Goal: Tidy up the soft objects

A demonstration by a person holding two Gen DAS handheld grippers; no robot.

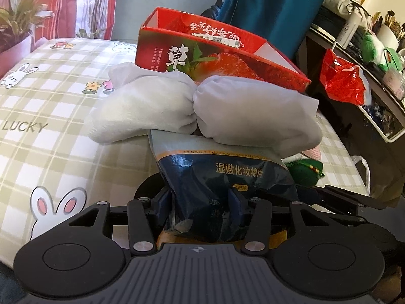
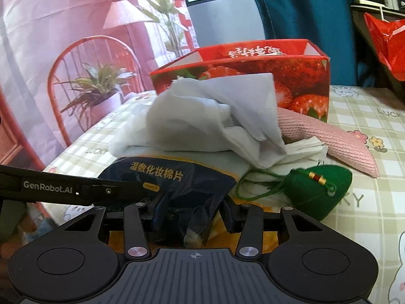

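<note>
The left gripper [image 1: 202, 202] is closed on the near end of the cotton-pad pouch [image 1: 222, 169]; the right gripper [image 2: 192, 212] pinches the same pouch [image 2: 177, 185] alongside. Directly ahead, white socks [image 1: 162, 106] rest on its far end, before the strawberry carton [image 1: 227, 58]. The pouch is probably light, crinkly, slippery film; grip the bunched end.

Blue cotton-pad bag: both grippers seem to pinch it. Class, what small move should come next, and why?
Probably lift the blue cotton-pad bag slightly and ease it back. The left gripper and right gripper both clamp it, while the white cloth bundle lies across its far end, before the open strawberry box.
</note>
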